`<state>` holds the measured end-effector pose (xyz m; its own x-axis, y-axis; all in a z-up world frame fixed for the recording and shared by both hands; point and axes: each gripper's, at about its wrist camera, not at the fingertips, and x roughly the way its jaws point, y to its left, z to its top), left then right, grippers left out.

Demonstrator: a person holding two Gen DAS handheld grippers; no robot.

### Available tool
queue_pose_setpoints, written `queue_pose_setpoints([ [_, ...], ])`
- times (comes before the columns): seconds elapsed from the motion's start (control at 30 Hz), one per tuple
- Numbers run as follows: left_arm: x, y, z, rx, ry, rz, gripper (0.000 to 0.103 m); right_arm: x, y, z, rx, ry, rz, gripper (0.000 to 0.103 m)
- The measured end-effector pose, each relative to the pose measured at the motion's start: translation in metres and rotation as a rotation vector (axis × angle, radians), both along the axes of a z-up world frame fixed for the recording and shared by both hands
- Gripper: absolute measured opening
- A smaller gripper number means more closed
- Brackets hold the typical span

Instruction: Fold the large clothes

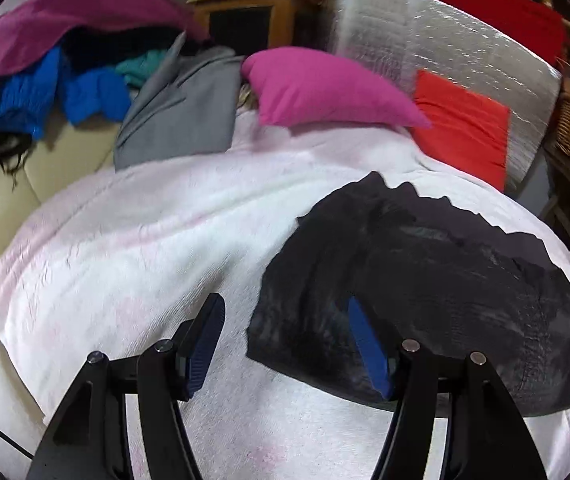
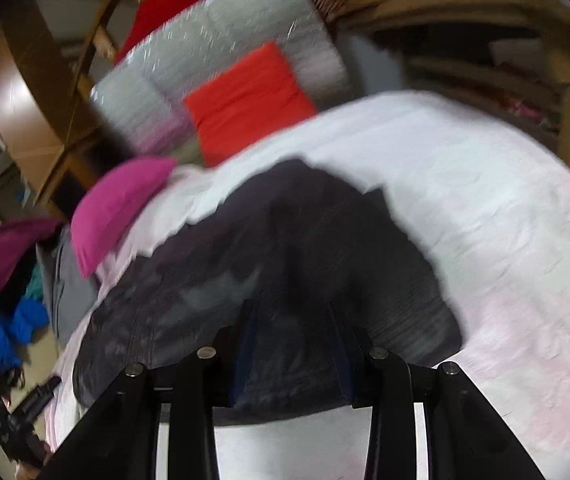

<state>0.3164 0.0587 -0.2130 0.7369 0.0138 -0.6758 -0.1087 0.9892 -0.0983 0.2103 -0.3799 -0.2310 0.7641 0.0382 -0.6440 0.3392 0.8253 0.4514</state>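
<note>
Ahead of left gripper (image 1: 285, 344), black garment (image 1: 425, 292), white blanket (image 1: 145, 240)

pink pillow (image 1: 325, 88), silver foil mat (image 1: 445, 48)

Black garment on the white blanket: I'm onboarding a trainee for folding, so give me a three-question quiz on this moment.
1. True or false: the left gripper is open, with nothing pinched.
2. What does the black garment lie on?
A. white blanket
B. wicker basket
C. bare floor
3. Fill in: the cushion at the blanket's far edge, beside the orange-red folded cloth, is ____.

Key: 1 true; 2 A; 3 pink.
</note>
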Motion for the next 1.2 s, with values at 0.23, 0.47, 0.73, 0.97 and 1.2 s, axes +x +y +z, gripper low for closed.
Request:
queue_pose_setpoints([
  [0.23, -0.010, -0.027, 0.006, 0.052, -0.035, -0.087, 0.065, 0.032, 0.033, -0.027, -0.075, 0.151, 0.079, 0.041],
  [0.47, -0.014, -0.050, 0.008, 0.082, -0.052, -0.139, 0.065, 0.025, 0.037, -0.015, -0.096, 0.100, 0.107, 0.045],
  [0.73, -0.013, -0.074, 0.002, 0.105, -0.034, -0.183, 0.065, 0.041, 0.057, -0.022, -0.068, 0.103, 0.182, 0.044],
  [0.97, -0.010, -0.086, -0.009, 0.129, 0.003, -0.202, 0.065, 0.042, 0.055, -0.030, -0.019, 0.148, 0.176, 0.044],
  [1.2, 0.000, -0.092, -0.024, 0.146, 0.079, -0.207, 0.065, 0.031, 0.035, -0.023, -0.024, 0.135, 0.127, 0.052],
])
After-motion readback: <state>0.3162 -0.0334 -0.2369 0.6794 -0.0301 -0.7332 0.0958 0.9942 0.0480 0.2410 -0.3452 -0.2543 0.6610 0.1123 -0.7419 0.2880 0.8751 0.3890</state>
